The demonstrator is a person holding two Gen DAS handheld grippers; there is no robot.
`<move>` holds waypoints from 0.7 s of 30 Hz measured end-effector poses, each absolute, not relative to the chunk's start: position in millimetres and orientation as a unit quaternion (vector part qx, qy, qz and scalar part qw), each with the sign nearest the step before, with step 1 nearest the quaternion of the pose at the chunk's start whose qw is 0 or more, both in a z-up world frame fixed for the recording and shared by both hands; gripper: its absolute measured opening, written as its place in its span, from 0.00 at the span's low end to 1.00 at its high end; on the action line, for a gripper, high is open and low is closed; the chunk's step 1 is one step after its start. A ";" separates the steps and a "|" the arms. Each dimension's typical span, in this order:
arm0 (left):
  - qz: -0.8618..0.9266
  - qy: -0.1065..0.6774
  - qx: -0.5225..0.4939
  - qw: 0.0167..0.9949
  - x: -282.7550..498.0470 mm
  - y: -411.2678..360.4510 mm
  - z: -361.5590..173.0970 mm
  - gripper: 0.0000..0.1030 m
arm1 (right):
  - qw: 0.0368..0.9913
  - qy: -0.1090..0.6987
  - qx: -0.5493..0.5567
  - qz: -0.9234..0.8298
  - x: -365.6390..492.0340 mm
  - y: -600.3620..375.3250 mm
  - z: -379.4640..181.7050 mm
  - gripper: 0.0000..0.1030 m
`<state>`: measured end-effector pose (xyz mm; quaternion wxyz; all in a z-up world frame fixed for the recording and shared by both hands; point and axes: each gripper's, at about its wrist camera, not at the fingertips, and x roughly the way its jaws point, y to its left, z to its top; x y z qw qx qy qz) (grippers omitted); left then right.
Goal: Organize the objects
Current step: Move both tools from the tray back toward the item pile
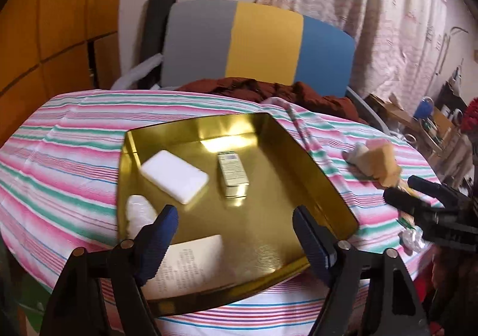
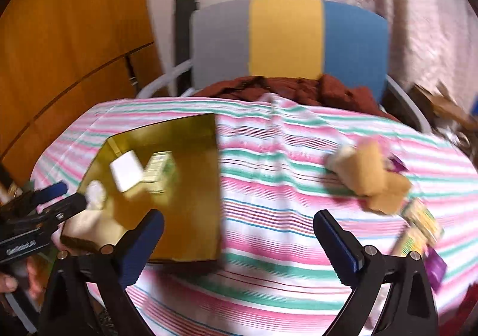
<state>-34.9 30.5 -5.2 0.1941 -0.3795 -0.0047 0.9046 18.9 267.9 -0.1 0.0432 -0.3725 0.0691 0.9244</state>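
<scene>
A gold tin tray (image 1: 298,162) lies on the striped tablecloth (image 1: 59,156). Inside it are a white block (image 1: 174,176), a small green-and-white box (image 1: 233,174), a white wrapped item (image 1: 140,213) and a printed leaflet (image 1: 191,267). My left gripper (image 1: 236,231) hovers open over the tray's near edge, with nothing between its blue pads. My right gripper (image 2: 239,228) is open and empty above the bare cloth, right of the tray (image 2: 194,216). Beige sponge-like pieces (image 2: 367,174) lie to its far right, with green-yellow packets (image 2: 421,222) and a purple packet (image 2: 436,267) nearer.
A chair (image 1: 260,43) with a grey, yellow and blue back stands behind the table, brown cloth (image 1: 269,91) heaped on its seat. Wooden panels (image 1: 44,37) are at the left, a curtain (image 1: 388,22) and cluttered boxes (image 1: 433,121) at the right.
</scene>
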 end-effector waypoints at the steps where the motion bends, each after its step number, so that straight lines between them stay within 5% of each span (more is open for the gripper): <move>1: 0.904 -0.007 -0.377 0.204 -33.5 33.8 -3.8 0.75 | 0.054 0.079 -0.372 0.923 22.5 279.4 -0.1 0.99; 12: 0.863 0.016 -0.377 0.337 -19.1 104.2 -0.8 0.76 | 0.219 0.221 -0.327 0.892 93.8 440.2 10.0 1.00; 21: 0.800 0.089 -0.398 0.441 5.7 196.5 -19.7 0.75 | 0.255 0.293 -0.301 0.871 130.6 493.2 -5.7 1.00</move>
